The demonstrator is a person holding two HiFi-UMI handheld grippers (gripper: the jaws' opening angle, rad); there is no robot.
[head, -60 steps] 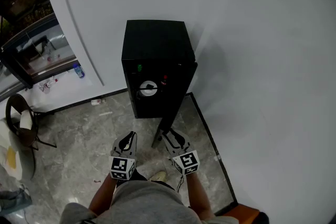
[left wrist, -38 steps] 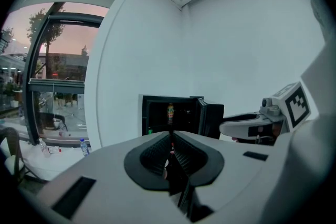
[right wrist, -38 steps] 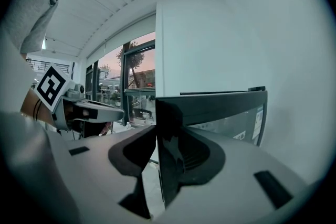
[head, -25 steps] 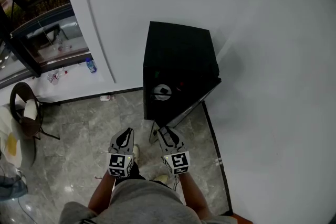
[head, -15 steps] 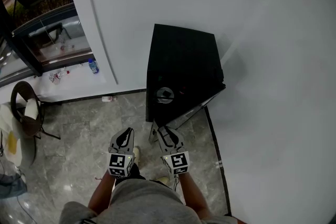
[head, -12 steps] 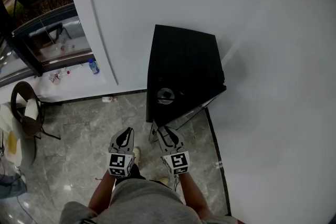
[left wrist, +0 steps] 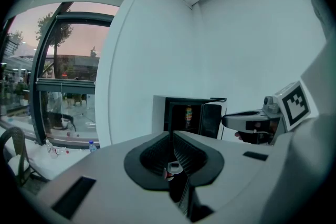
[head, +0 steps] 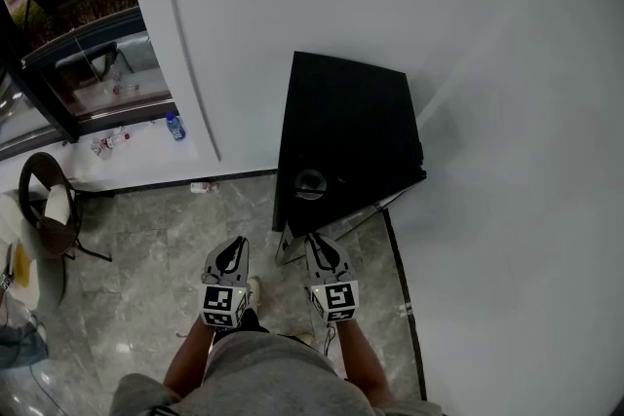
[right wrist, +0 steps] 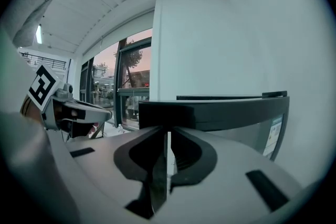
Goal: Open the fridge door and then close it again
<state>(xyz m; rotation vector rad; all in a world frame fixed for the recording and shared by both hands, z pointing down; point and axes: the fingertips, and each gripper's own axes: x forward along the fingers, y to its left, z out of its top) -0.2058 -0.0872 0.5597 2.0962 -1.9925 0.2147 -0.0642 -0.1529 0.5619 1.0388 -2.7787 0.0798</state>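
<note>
Fridge (head: 341, 112) stands black against the white wall (head: 487, 63), with its door (head: 361, 209) swung open toward the person. The right gripper (head: 315, 245) waits at the door's free edge, likely to push it shut. Its jaws have just been closing and are almost together, with nothing between them. The left gripper (head: 238, 252), beside the door, is pressed together and empty. A grey stone floor (head: 146, 229) lies in front of the fridge.

The grey marble floor (head: 146, 239) bears a black fridge (head: 346, 127) and, further left, a chair (head: 49, 209).
</note>
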